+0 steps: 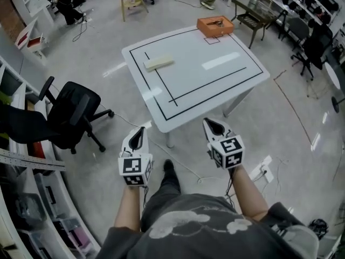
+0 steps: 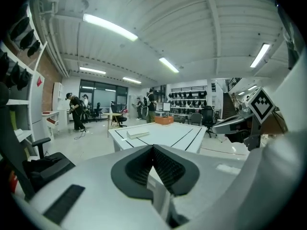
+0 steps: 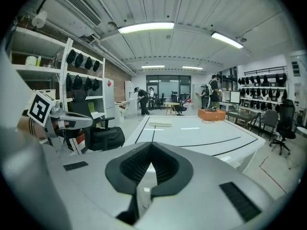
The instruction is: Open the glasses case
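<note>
Distance is the first trouble. Both tools hang short of the worktop, over the floor by its near corner. The glasses case lies flat on the far left part of the top, beside the black lines and well apart from either tool.

The left gripper and the right gripper each have their jaws closed on nothing, pads meeting. To my eye that is the main risk. Arrive like that and the tips will only shove the pale case along the smooth top, perhaps toward the left edge, rather than take hold.

One tool needs to pin the base while the other catches the lid. If both land on the same half, or a pad slips off the shell, the case will likely skid or flip instead of hinging open. Which way its seam faces I cannot tell from here.

Underfoot, a cable trails across the floor near the person's feet, and an office chair sits just to the left. Either could snag a step forward. The orange box at the far corner looks safely clear.
</note>
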### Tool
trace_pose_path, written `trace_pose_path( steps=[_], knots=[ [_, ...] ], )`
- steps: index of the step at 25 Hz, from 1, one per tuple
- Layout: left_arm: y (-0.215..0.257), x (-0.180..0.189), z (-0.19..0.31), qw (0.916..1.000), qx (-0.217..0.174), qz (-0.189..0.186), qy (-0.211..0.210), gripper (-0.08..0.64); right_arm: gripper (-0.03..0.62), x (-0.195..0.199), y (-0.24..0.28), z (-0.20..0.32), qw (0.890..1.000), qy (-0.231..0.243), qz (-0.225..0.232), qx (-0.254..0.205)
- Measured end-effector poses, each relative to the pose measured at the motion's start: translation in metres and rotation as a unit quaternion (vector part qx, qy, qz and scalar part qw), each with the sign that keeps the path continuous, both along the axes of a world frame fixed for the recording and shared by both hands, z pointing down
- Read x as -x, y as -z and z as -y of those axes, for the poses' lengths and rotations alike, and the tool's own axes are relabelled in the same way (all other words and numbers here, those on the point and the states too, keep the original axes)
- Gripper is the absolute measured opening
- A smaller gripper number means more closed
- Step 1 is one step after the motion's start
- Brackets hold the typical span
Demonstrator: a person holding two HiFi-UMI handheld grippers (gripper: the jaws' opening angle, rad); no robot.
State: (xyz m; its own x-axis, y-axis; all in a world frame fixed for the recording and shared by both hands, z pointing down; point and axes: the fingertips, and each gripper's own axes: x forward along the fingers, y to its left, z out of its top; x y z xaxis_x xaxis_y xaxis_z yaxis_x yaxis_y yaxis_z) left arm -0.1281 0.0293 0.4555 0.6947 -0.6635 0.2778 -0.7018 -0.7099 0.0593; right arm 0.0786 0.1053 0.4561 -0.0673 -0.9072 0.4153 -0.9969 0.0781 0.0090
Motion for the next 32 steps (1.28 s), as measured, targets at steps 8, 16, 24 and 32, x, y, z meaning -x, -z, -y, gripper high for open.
trace_pose_path(
  steps=[8, 16, 24, 32],
  knots=[
    [-0.011, -0.021, 0.107, 0.9994, 0.026, -0.011, -0.018, -0.002, 0.000, -0.009, -0.003, 0.105, 1.000, -0.004, -0.011, 0.021],
    [-0.017, -0.042, 0.159, 0.9979, 0.041, -0.028, -0.043, -0.002, 0.002, -0.024, -0.002, 0.150, 0.999, -0.029, -0.014, 0.023],
    [-0.016, -0.055, 0.176, 0.9977, 0.047, -0.026, -0.042, -0.002, 0.002, -0.044, 0.005, 0.172, 0.999, -0.031, -0.023, 0.017],
    [-0.025, -0.067, 0.208, 0.9982, 0.055, -0.011, 0.020, -0.002, 0.001, -0.081, 0.000, 0.240, 0.999, 0.027, -0.024, 0.007]
  ],
)
